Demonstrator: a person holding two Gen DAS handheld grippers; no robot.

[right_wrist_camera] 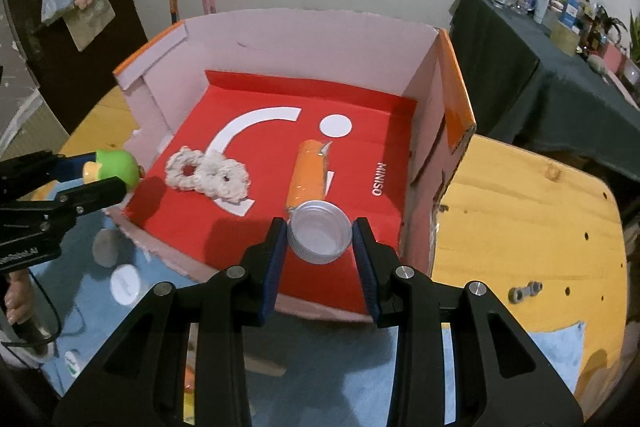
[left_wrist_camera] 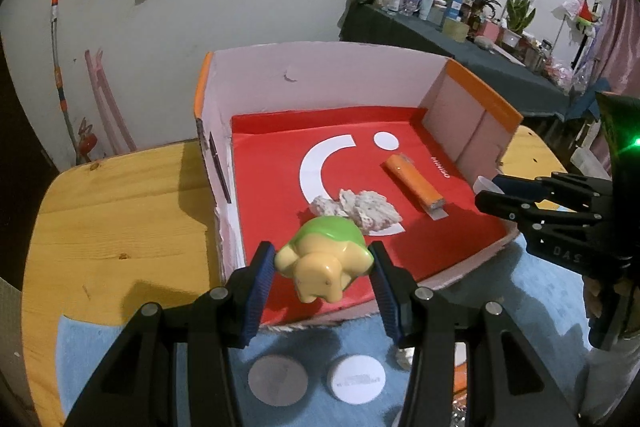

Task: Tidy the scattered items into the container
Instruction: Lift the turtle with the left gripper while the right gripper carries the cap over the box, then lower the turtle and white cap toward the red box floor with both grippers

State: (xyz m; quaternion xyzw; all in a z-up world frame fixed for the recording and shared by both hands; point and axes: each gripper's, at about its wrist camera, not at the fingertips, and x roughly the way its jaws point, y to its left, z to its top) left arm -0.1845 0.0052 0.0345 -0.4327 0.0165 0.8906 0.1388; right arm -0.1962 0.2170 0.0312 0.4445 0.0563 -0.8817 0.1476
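My left gripper [left_wrist_camera: 323, 263] is shut on a green and yellow turtle toy [left_wrist_camera: 324, 259], held just over the near edge of the cardboard box [left_wrist_camera: 320, 67] with its red floor. My right gripper [right_wrist_camera: 320, 239] is shut on a white bottle cap [right_wrist_camera: 319, 235], open side up, over the box's near right part. From the right wrist view the left gripper [right_wrist_camera: 108, 175] and the toy [right_wrist_camera: 116, 167] show at the box's left edge. On the red floor lie a white knitted scrunchie pair [right_wrist_camera: 208, 177] [left_wrist_camera: 360, 209] and an orange tube [right_wrist_camera: 308, 173] [left_wrist_camera: 414, 183].
The box stands on a wooden table [left_wrist_camera: 100, 211] with a light blue cloth [left_wrist_camera: 352, 347] in front. A grey disc [left_wrist_camera: 278, 379] and a white round lid [left_wrist_camera: 356, 379] rest on the cloth. A small metal link [right_wrist_camera: 524, 293] lies on the wood at right. A cluttered dark-clothed table [left_wrist_camera: 460, 39] stands behind.
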